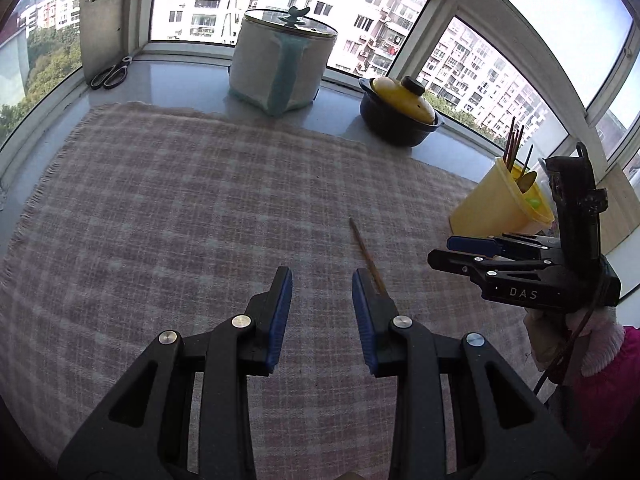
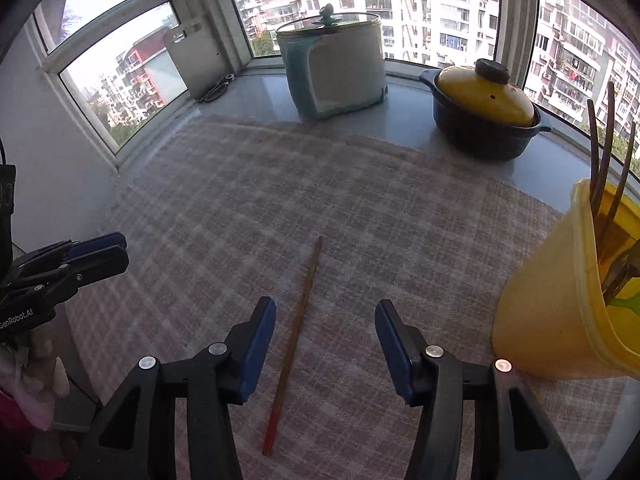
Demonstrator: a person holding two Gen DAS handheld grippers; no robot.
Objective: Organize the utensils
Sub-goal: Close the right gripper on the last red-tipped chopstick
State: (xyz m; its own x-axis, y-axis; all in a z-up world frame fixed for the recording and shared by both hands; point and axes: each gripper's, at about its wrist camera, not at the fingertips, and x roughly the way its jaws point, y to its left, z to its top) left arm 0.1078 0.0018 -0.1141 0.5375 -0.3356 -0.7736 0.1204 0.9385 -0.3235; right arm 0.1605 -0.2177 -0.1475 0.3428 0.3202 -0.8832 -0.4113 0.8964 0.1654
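Lying lengthwise between the open, empty pads of the right gripper (image 2: 325,344), the chopstick (image 2: 296,330) points away toward the window, nearer it than the open left gripper (image 1: 321,312).

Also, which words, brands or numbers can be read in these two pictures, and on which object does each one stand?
"DAS": white letters on the side of the right claw.
"GenRobot.AI": white letters on the body of the left claw; its start is cut off at the picture's edge.
No other text is readable.
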